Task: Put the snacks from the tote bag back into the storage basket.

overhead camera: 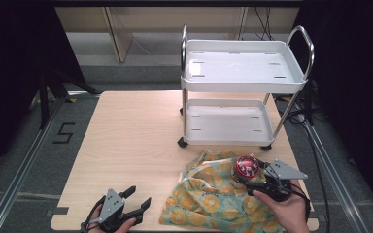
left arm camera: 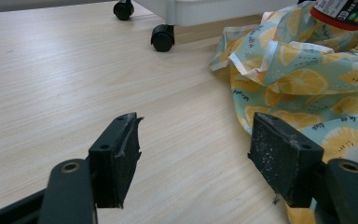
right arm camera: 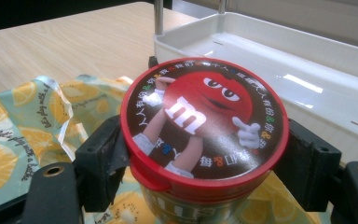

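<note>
A round candy tub with a red lid (right arm camera: 206, 122) showing a red cartoon figure is clamped between the jaws of my right gripper (overhead camera: 255, 177). The tub (overhead camera: 245, 167) hangs just above a crumpled bag printed with lemon slices (overhead camera: 212, 195) at the table's front right. My left gripper (overhead camera: 137, 201) rests near the front edge, left of the bag, open and empty. In the left gripper view the bag (left arm camera: 307, 79) lies just beyond the right pad (left arm camera: 279, 154), and the tub's underside (left arm camera: 342, 10) peeks in at the top right.
A white two-shelf cart (overhead camera: 243, 73) with chrome handles stands on the far right of the wooden table (overhead camera: 126, 141), its black casters (left arm camera: 162, 37) just beyond the bag. Its lower tray (right arm camera: 279, 56) lies right behind the tub.
</note>
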### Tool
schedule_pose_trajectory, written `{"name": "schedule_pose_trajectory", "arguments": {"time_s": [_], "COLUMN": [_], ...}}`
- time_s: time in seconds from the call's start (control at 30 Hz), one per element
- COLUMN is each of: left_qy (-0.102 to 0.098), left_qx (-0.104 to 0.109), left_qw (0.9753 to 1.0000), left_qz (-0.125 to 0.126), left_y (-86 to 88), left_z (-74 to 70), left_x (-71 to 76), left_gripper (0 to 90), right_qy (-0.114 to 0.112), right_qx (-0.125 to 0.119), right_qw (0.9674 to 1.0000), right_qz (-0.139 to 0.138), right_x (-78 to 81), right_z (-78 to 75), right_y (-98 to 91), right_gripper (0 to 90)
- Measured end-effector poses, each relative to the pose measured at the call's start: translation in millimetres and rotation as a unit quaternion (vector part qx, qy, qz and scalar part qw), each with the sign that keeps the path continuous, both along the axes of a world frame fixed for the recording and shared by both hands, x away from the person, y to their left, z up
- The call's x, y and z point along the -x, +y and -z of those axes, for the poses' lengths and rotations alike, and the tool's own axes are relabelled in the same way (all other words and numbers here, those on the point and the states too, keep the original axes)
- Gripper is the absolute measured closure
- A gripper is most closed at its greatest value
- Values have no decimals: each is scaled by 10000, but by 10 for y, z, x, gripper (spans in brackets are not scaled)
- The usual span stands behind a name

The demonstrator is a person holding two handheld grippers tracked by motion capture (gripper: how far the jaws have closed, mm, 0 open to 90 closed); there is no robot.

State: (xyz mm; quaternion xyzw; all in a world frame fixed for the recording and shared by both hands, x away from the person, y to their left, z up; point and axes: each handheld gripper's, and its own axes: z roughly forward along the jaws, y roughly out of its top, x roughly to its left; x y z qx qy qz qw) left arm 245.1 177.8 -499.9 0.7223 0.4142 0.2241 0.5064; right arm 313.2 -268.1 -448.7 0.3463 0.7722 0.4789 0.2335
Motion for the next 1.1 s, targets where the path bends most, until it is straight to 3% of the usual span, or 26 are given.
{"name": "schedule_pose_trajectory", "arguments": {"time_s": [0.07,0.13,0.2,0.23,0.43,0.63,0.7,0.77,0.8,0.87,0.9,0.93,1.07,1.1], "left_qy": [-33,-14,-79,-108,-56,-76,-77,-80,-74,-78,-84,-83,-93,-93], "left_qx": [79,-1,-38,-20,-70,-57,-60,-56,-67,-47,-1,-2,-10,-8], "left_qw": [10000,10000,9999,9999,10000,9999,9999,9999,9999,10000,10000,10000,9999,9999], "left_qz": [-5,-3,50,73,31,35,38,25,13,28,16,19,43,42], "left_y": [-12,-1,11,14,16,18,18,17,18,18,11,11,13,13], "left_z": [7,1,-1,1,-3,1,2,2,-1,3,5,5,7,7], "left_x": [-5,-1,-9,-14,-8,-15,-14,-14,-12,-16,-17,-17,-22,-22], "left_gripper": [325,325,325,325,325,325,325,325,325,325,325,325,325,325], "right_qy": [-25,-43,-204,-20,-121,-33,-146,-77,-208,-133,-213,-64,-248,-138], "right_qx": [-18,-17,-26,-31,-27,-1,40,35,-13,43,51,-27,90,59], "right_qw": [10000,10000,9998,10000,9999,10000,9999,10000,9998,9999,9997,10000,9996,9999], "right_qz": [-1,15,32,52,0,25,-19,-31,-3,-36,-66,27,-91,-58], "right_x": [1,3,-13,5,-22,-16,-42,-41,-53,-59,-75,-55,-108,-98], "right_z": [-11,-17,-13,-26,-54,-89,-104,-112,-106,-129,-129,-130,-134,-134], "right_y": [-5,-12,-13,-14,1,-10,-22,-21,-9,-19,-15,3,-3,7], "right_gripper": [261,261,261,261,261,261,261,261,261,261,261,261,261,261]}}
